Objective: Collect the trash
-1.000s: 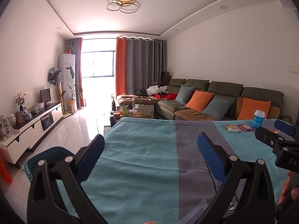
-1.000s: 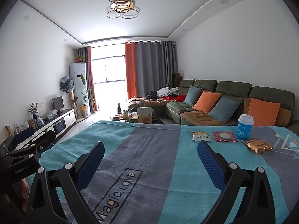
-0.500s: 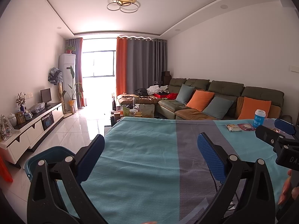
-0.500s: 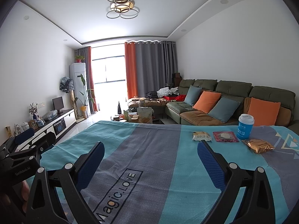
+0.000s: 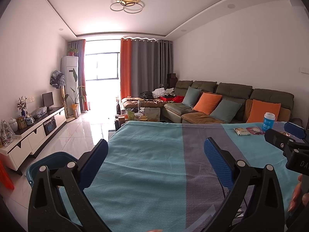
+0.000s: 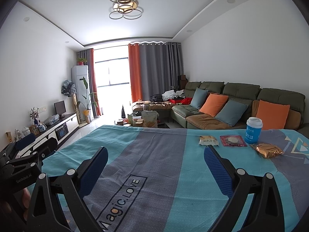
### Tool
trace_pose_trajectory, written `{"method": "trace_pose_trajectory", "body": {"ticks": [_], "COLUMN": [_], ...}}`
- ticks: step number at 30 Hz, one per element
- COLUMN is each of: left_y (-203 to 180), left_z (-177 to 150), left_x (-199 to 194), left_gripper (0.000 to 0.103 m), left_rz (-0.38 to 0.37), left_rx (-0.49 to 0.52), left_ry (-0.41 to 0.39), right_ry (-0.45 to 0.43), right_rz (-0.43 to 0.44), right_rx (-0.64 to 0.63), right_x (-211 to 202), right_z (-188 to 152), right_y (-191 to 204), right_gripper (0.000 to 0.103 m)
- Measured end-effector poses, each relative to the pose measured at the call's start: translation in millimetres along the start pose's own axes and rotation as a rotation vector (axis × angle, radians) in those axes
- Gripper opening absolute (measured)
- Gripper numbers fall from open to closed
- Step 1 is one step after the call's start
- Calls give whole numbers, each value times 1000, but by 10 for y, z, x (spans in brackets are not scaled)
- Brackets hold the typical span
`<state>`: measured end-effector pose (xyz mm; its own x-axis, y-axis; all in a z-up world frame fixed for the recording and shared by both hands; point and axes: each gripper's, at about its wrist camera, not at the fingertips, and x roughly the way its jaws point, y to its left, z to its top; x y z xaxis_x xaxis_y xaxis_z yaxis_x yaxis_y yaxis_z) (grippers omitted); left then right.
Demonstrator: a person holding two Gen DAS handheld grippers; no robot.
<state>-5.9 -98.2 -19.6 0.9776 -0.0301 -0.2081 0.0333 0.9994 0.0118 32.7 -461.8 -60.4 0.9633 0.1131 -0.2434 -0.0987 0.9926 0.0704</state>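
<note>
Trash lies at the far right of the table under a teal and grey cloth [image 6: 154,154]: a blue cup with a white lid [image 6: 254,129], a yellow snack wrapper [image 6: 209,141], a red wrapper [image 6: 232,140] and a crumpled gold wrapper [image 6: 268,150]. My right gripper [image 6: 155,152] hovers open over the cloth, short and left of the wrappers, holding nothing. My left gripper [image 5: 155,147] is open and empty above the cloth's left half. In the left wrist view the cup [image 5: 269,121] and two wrappers [image 5: 241,131] sit far right, beyond the right gripper [image 5: 283,133].
A blue bin [image 5: 50,162] stands on the floor by the table's left edge. Beyond the table are a cluttered coffee table [image 6: 143,119], a green sofa with cushions [image 6: 231,104] and a white TV cabinet [image 5: 38,127]. A hand [image 5: 301,197] shows at right.
</note>
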Motion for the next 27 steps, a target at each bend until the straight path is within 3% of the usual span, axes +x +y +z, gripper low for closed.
{"method": "trace_pose_trajectory", "body": {"ticks": [27], "left_y": [28], "left_z": [-42], "left_x": [32], "left_gripper": [97], "left_rz": [3], "left_rx": [6], "left_ry": [10], "right_ry": [-2], "right_rz": [3], "right_rx": [7], "right_x": [9], "right_z": [21], "right_y": [2], "right_gripper": [96]}}
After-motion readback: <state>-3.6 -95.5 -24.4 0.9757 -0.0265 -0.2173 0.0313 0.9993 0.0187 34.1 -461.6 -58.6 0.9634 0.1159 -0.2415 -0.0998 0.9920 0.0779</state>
